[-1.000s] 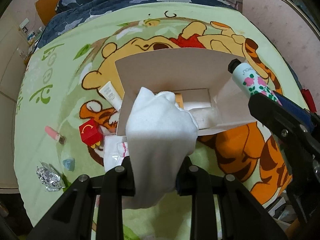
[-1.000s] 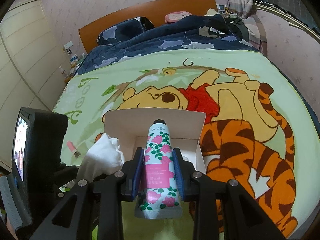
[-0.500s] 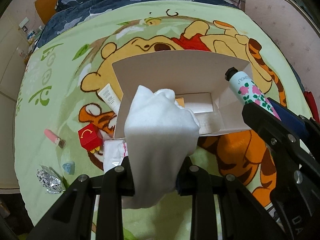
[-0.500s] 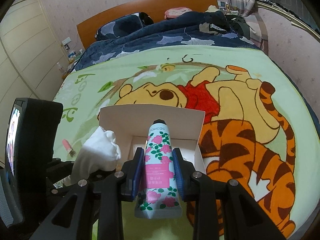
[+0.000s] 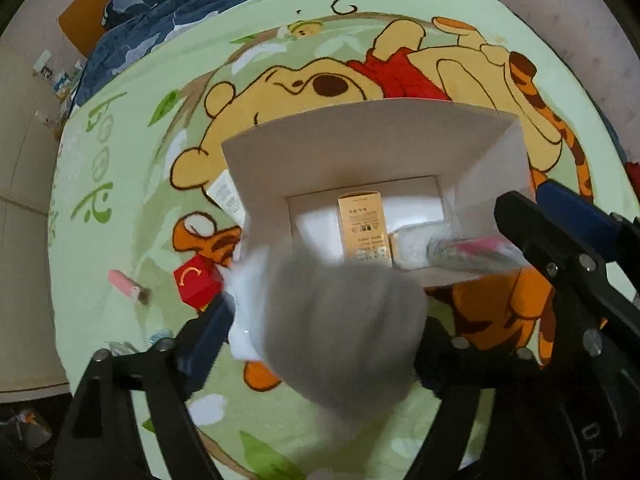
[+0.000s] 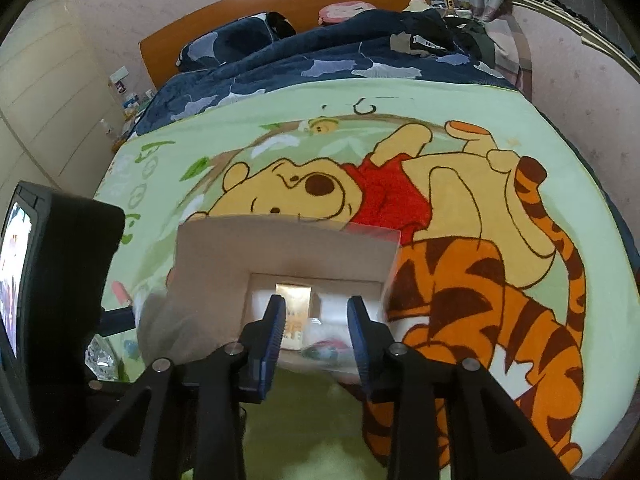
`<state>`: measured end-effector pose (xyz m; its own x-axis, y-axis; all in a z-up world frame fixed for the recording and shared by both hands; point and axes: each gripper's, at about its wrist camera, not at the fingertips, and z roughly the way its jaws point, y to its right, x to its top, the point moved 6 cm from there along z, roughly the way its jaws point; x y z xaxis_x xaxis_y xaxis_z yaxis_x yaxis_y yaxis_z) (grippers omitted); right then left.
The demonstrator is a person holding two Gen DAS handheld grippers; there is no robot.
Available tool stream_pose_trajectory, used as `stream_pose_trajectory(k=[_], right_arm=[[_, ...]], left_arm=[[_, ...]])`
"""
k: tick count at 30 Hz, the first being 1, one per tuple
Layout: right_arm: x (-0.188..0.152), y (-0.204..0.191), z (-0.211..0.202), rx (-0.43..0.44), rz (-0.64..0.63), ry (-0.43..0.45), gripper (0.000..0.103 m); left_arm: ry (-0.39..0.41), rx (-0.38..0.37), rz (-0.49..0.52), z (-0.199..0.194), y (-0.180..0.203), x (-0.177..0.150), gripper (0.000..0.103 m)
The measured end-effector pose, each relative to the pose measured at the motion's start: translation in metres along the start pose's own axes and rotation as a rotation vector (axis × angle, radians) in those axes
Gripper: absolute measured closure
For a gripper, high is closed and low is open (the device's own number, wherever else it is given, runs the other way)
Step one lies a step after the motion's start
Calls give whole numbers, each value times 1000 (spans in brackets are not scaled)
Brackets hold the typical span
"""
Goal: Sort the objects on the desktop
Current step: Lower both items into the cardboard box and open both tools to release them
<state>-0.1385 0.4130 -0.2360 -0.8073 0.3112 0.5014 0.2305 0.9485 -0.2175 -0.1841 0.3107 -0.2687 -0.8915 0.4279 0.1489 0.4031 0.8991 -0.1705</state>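
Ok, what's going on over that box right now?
A person holding a tool in each hand is sorting small items into the open white box on the cartoon blanket. The left tool has its jaws opening, with a blurred white cloth between them at the box's near edge. The right tool is opening too. The floral tube shows blurred below it in the box, beside a gold carton. A red cube lies outside.
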Motion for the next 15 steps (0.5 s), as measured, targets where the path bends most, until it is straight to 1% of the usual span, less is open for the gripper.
stream_pose_trajectory(k=[2,10,12,15], right_arm=[[2,3,3,7,17,-5,69],[7,9,0,12,35,10,69],[6,10,1,2,31,7,69],[5,11,3,-19,25,2,69]], left_arm=[[-24,12,11,3,0,4,5],[-72,7,33,11,2,14,2],[-94,12,47,15,3,14,1],[-146,12,42,25,2,10,1]])
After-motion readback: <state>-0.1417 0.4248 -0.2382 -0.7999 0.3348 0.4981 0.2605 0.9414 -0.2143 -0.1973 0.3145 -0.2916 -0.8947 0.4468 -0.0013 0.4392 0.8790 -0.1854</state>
